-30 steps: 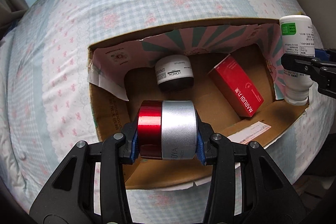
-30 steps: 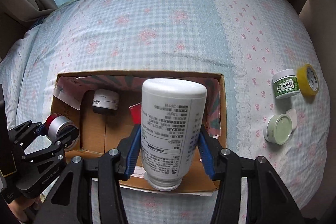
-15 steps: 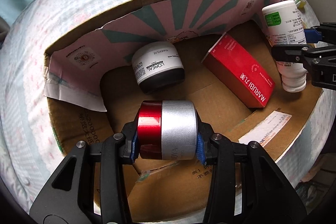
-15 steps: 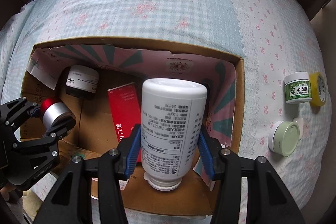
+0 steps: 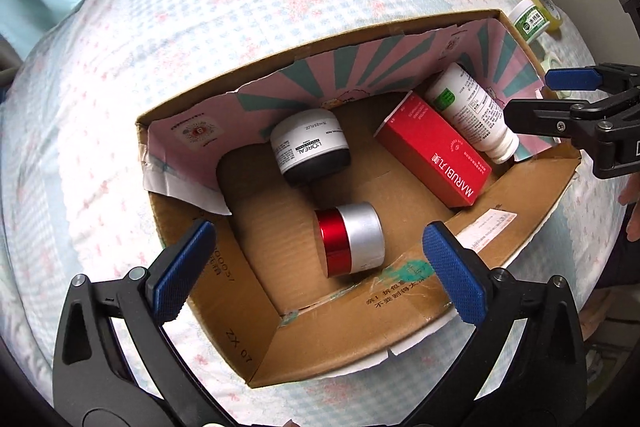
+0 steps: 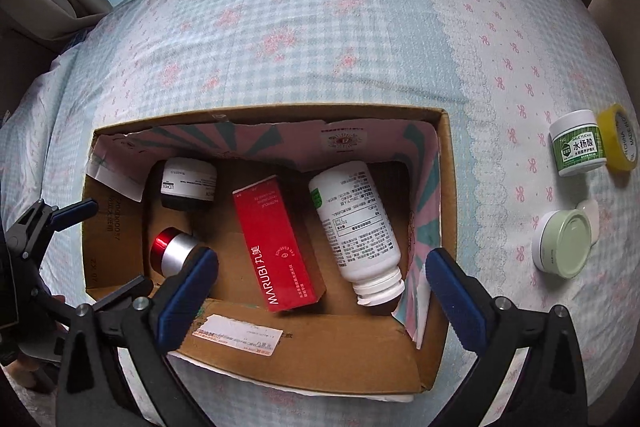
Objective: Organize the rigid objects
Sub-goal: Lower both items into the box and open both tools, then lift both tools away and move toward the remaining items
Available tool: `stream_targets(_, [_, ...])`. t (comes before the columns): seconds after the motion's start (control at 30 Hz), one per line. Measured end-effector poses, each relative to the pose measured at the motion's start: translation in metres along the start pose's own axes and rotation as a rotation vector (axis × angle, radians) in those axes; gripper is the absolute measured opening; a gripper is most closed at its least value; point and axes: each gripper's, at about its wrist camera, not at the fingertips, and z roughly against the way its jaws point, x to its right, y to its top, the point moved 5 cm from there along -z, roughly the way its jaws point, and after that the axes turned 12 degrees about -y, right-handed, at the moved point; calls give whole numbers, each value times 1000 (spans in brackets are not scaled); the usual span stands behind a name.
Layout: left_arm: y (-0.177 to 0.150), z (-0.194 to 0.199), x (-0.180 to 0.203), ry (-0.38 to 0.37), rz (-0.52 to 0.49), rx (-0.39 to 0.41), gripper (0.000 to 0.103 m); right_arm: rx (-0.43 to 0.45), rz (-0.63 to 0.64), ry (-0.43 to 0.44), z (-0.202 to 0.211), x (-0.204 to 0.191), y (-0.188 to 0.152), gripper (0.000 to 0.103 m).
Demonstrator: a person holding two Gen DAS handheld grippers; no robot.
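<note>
An open cardboard box [image 5: 320, 347] [image 6: 320, 347] sits on the bed. My left gripper [image 5: 318, 227] hangs over its near left part, jaws opening wide. The red-and-silver jar [image 5: 350, 245] [image 6: 174, 253] lies loose on the box floor below them, untouched. Over the box's right part, my right gripper [image 6: 322, 253] is also opening. The white bottle [image 6: 356, 227] [image 5: 472, 111] lies on its side beneath it, cap toward me, free of the pads. A red Marubi carton [image 6: 276, 247] and a white-and-black jar [image 6: 188, 183] also lie in the box.
On the checked bedspread right of the box stand a green-labelled white jar [image 6: 578, 143], a yellow tape roll [image 6: 620, 143] and a pale green-lidded jar [image 6: 564, 243]. The box walls rise around the items. A hand shows at the left view's right edge.
Both grippers have let go. The red-and-silver jar dropped from the left jaws to the box floor, and the white bottle fell from the right jaws onto its side beside the red carton.
</note>
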Motion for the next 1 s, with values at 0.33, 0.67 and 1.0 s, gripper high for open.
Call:
stream_targets(0.33, [-3, 34, 19, 18, 35, 16, 103, -8, 1, -3, 30, -2, -8, 103])
stream_targets(0.67, [-23, 113, 19, 41, 152, 70, 103, 39, -55, 1, 95, 0, -19, 103])
stream_targets(1.0, [-26, 189, 64, 58, 155, 187, 103, 127, -148, -44, 179, 30, -36, 103])
